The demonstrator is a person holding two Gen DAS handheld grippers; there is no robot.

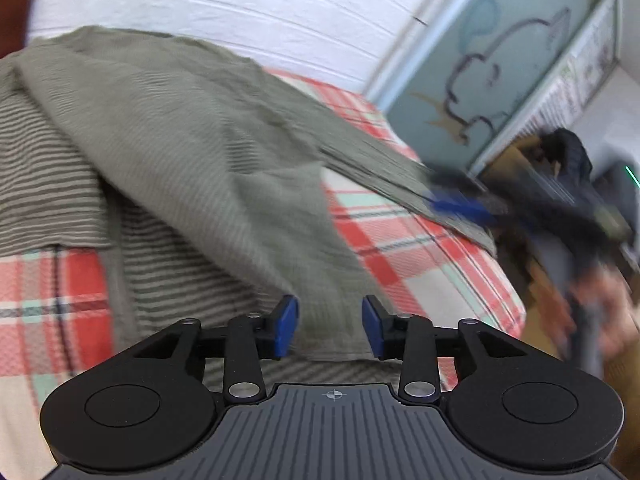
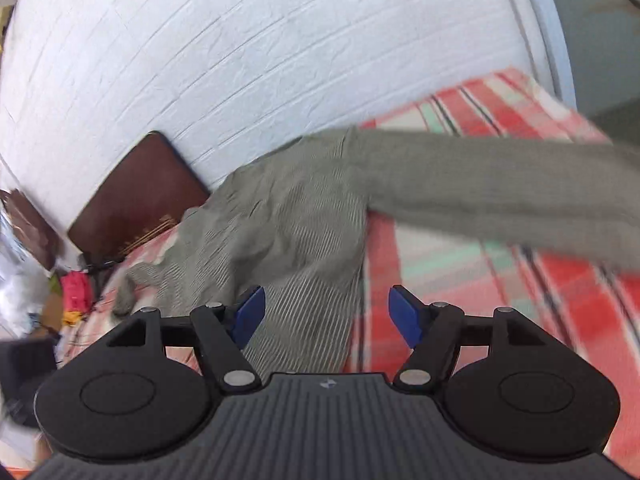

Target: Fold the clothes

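A grey-green, finely striped garment [image 1: 208, 152] lies rumpled on a bed covered by a red plaid sheet [image 1: 420, 248]. My left gripper [image 1: 330, 326] is open, low over the garment's near hem, with cloth showing between its blue pads [image 1: 286, 326]. One long sleeve [image 2: 480, 192] stretches out to the right across the sheet [image 2: 460, 280]. My right gripper [image 2: 328, 316] is open wide above the garment's body [image 2: 296, 232] and the sheet, holding nothing. In the left wrist view the right gripper [image 1: 460, 204] appears blurred at the sleeve's end.
A white brick-pattern wall [image 2: 240, 60] runs behind the bed. A brown board [image 2: 136, 200] leans at the bed's far left, with clutter [image 2: 76, 292] below it. A glass door with a cartoon drawing [image 1: 500, 72] stands right. A person's hand [image 1: 600, 308] holds the right gripper.
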